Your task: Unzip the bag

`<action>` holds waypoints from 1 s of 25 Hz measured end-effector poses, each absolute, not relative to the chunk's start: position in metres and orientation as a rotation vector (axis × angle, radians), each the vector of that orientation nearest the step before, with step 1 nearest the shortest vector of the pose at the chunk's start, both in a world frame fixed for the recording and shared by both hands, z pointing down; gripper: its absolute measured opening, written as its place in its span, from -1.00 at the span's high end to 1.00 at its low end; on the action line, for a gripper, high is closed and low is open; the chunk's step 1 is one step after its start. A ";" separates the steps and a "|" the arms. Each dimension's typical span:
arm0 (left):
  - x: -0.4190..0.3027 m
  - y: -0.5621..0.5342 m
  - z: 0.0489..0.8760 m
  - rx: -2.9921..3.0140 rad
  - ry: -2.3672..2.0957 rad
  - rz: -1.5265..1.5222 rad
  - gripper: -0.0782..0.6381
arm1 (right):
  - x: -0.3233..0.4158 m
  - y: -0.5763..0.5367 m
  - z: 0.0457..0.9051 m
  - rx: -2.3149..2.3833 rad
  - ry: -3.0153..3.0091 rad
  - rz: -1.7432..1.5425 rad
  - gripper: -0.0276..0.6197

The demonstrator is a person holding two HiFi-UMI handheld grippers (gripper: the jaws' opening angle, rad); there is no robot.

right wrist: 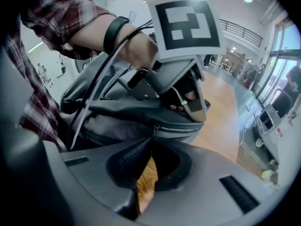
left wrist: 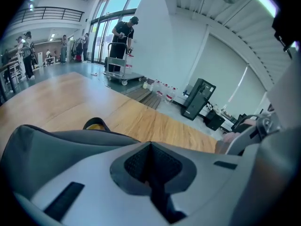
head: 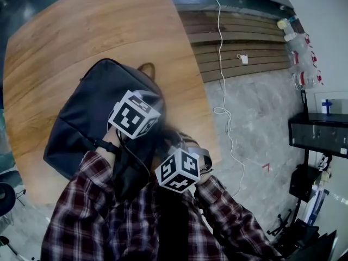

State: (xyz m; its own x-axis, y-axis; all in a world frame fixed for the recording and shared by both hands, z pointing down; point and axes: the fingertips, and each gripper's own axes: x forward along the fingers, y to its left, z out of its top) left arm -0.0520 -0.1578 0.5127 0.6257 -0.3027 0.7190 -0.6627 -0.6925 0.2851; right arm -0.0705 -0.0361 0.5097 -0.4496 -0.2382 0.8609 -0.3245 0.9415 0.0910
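Wood-grain table (head: 81,26) over a speckled grey floor (head: 261,107) carries the dark bag (head: 87,113) near its front edge, with a white cable (head: 220,48) and bottles (head: 299,53) well beyond; the left gripper (left wrist: 150,144) sits over the bag, jaws closed together, and the right gripper (right wrist: 150,140) is pinched on the zip pull (right wrist: 153,128).

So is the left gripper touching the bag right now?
Touching. The right gripper view shows the left gripper pressed down onto the top of the bag, with no gap between them.
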 end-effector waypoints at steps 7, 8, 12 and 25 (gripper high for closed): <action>-0.054 -0.160 0.506 2.332 -0.800 0.856 0.76 | -0.074 -0.033 0.506 0.481 -2.111 0.155 0.88; -0.056 -0.160 0.504 2.335 -0.824 0.832 0.76 | -0.071 -0.036 0.504 0.533 -2.125 0.171 0.88; -0.074 -0.158 0.481 2.301 -0.979 0.649 0.76 | -0.049 -0.050 0.485 0.730 -2.203 0.326 0.88; -0.164 -0.102 0.292 2.229 -1.559 -0.063 0.76 | -0.095 -0.105 0.284 0.939 -2.788 0.425 0.88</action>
State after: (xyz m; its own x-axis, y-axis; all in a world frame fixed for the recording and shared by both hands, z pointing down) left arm -0.1637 -0.1024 0.2919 0.3712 -0.9072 0.1979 -0.8883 -0.2849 0.3602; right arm -0.0955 -0.1048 0.2842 -0.7876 -0.5645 0.2471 -0.6125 0.7612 -0.2132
